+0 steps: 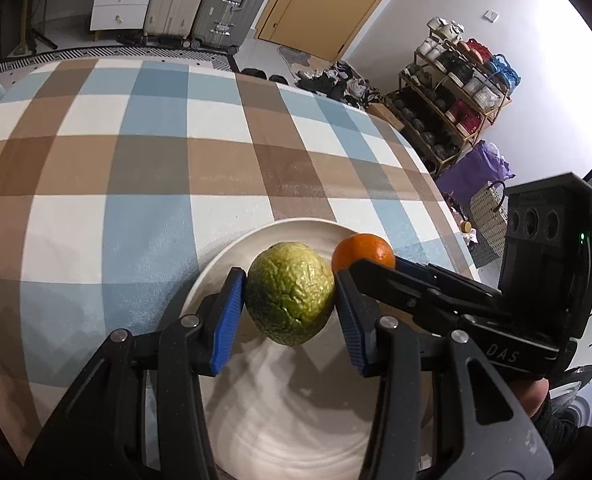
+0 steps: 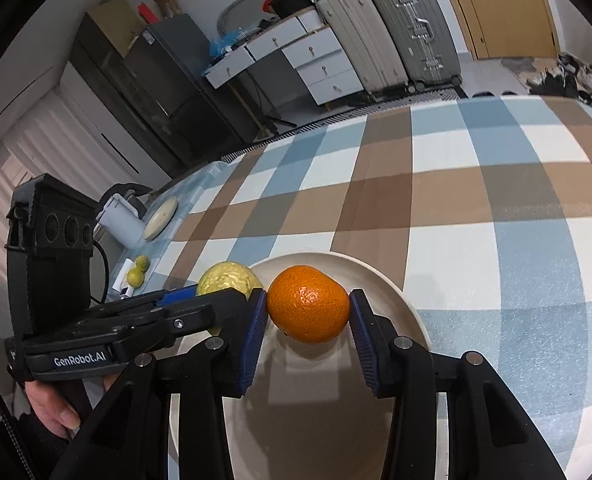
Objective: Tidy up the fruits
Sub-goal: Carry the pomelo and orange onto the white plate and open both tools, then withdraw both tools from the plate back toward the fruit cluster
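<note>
My left gripper [image 1: 289, 300] is shut on a green avocado [image 1: 289, 294], holding it over the white plate [image 1: 255, 420]. My right gripper [image 2: 308, 312] is shut on an orange tangerine [image 2: 308, 303], also over the plate [image 2: 396, 300]. The two fruits are side by side. In the left wrist view the tangerine [image 1: 362, 252] shows just right of the avocado, behind the right gripper's finger. In the right wrist view the avocado [image 2: 227, 278] shows left of the tangerine, partly hidden by the left gripper.
The plate sits on a blue, brown and white checked tablecloth [image 1: 135, 168]. Two small green fruits [image 2: 139, 270], a round disc [image 2: 159, 218] and a white device [image 2: 121, 216] lie at the table's far left edge. Suitcases [image 2: 388, 28] and drawers stand beyond the table.
</note>
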{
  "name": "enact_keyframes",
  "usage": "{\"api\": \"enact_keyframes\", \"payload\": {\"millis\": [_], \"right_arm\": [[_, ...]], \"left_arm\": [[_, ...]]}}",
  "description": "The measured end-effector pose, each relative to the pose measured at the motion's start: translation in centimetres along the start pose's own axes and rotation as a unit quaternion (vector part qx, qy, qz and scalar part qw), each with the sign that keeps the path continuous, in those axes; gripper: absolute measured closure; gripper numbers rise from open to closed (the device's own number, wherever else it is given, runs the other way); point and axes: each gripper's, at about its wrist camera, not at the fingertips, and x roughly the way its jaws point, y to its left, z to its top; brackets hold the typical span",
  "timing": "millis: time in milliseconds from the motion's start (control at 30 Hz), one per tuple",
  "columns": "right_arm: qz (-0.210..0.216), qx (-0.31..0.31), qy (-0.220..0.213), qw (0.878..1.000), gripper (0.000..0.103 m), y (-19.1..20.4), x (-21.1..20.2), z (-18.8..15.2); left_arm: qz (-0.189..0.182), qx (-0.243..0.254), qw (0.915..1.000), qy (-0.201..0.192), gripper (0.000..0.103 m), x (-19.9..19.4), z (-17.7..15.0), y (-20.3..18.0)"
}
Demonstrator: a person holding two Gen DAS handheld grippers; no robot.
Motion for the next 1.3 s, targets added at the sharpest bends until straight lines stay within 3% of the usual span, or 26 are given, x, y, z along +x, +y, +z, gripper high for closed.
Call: {"api": "enact_keyframes", "payload": {"millis": [200,267,300,367,433,467,500,533,667,967,1167,1233,1300], "right_arm": [[-0.013,0.009,0.018,1.0,0.06,-0.3,1.2,0.2],[-0.012,0.015,0.021,1.0,0.058,-0.5,1.4,0.3],[-0.012,0.015,0.019,1.0,0.054,-0.5,1.3,0.3],[-0.017,0.017,0.008,1.0,0.048,-0.5,0.6,0.3],[-0.008,0.02,-0.005,1.0,0.044,-0.4,-0.5,0.3],[-0.006,0.02,-0.01,1.0,0.035,-0.4,-1.0,0.3],[-0.009,0.021,-0.016,1.0,0.022,-0.3,-1.8,0.1],[-0.009,0.022,-0.02,1.0,0.017,-0.3,-2.2,0.0],[-0.016,0.018,-0.055,0.998,0.007,0.3,-5.6,-1.0],[-0.032,-0.002,-0.103,0.994,0.001,2.7,-12.6,-4.4],[-0.03,-0.02,-0.113,0.993,0.0,4.7,-16.0,-7.4],[-0.028,-0.028,-0.117,0.992,0.0,5.5,-16.9,-8.5],[-0.026,-0.038,-0.123,0.991,0.0,6.2,-17.6,-9.5]], "left_arm": [[-0.007,-0.008,0.9999,0.004,0.06,0.9,0.2,0.2],[-0.008,-0.014,0.9999,0.001,0.052,0.7,0.4,0.3],[-0.002,-0.015,0.9999,-0.002,0.043,0.5,0.5,0.3],[0.002,-0.016,0.9998,-0.01,0.034,-0.1,0.5,0.1],[0.003,-0.015,0.9997,-0.02,0.029,-1.1,0.4,-0.2],[0.01,-0.014,0.9996,-0.022,0.023,-1.5,0.3,-0.4],[0.015,-0.015,0.9994,-0.027,0.023,-2.1,0.2,-0.5],[0.014,-0.017,0.9993,-0.03,0.022,-2.6,0.1,-0.6],[0.025,-0.011,0.9986,-0.044,0.021,-5.2,-0.7,-1.7],[0.067,0.022,0.9943,-0.079,0.019,-10.7,-4.5,-5.7],[0.084,0.035,0.9906,-0.103,0.015,-13.9,-8.0,-8.2],[0.086,0.041,0.9895,-0.109,0.013,-15.0,-9.2,-9.0],[0.09,0.045,0.9881,-0.117,0.004,-16.0,-10.4,-9.6]]}}
